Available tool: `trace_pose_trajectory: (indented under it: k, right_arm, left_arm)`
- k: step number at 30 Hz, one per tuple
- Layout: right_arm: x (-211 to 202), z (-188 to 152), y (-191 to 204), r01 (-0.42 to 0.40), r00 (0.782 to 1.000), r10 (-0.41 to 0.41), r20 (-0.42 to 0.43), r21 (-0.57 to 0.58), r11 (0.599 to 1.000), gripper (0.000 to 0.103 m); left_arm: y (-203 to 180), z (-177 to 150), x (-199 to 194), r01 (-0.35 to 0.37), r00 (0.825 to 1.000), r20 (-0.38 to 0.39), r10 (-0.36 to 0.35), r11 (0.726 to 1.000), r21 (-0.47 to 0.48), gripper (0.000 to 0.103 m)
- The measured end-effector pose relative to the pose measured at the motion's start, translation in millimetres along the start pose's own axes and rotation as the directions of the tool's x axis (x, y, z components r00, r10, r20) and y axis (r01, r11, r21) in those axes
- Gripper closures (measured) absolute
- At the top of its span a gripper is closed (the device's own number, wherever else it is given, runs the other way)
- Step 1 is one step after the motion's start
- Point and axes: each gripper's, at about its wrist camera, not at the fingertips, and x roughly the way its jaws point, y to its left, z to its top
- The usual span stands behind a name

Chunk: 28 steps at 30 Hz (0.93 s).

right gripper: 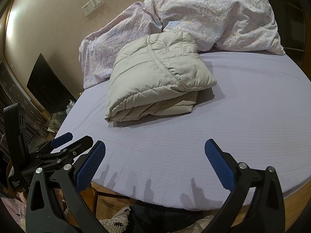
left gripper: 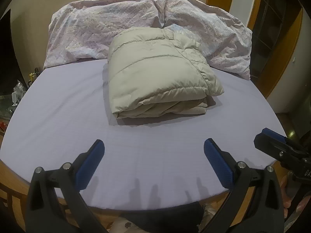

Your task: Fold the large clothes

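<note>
— What do the tools look like?
— Each hand-held gripper, left (left gripper: 153, 163) and right (right gripper: 154, 164), has black plastic arms, blue textured pads (left gripper: 90, 165) and silver screws (left gripper: 66, 165).
— Any skin?
— Bare fingers (left gripper: 285, 200) at four o'clock in the left view.

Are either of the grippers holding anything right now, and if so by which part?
Nothing is held. The left gripper and right gripper both have open jaws above the bed sheet, apart from the folded jacket.
</note>
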Motion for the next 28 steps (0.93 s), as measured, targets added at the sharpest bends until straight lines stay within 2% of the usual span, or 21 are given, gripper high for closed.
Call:
trace_pose_trajectory:
  k: [28]
  right_arm:
    - [3.2, -0.9, 1.9, -0.002, 1.000, 0.002, -0.003, -0.002, 1.000, 0.001]
  left_arm:
    - [-1.1, 0.5, 0.2, 0.001, 1.000, 0.003, -0.001, 1.000, 0.004, 0.002]
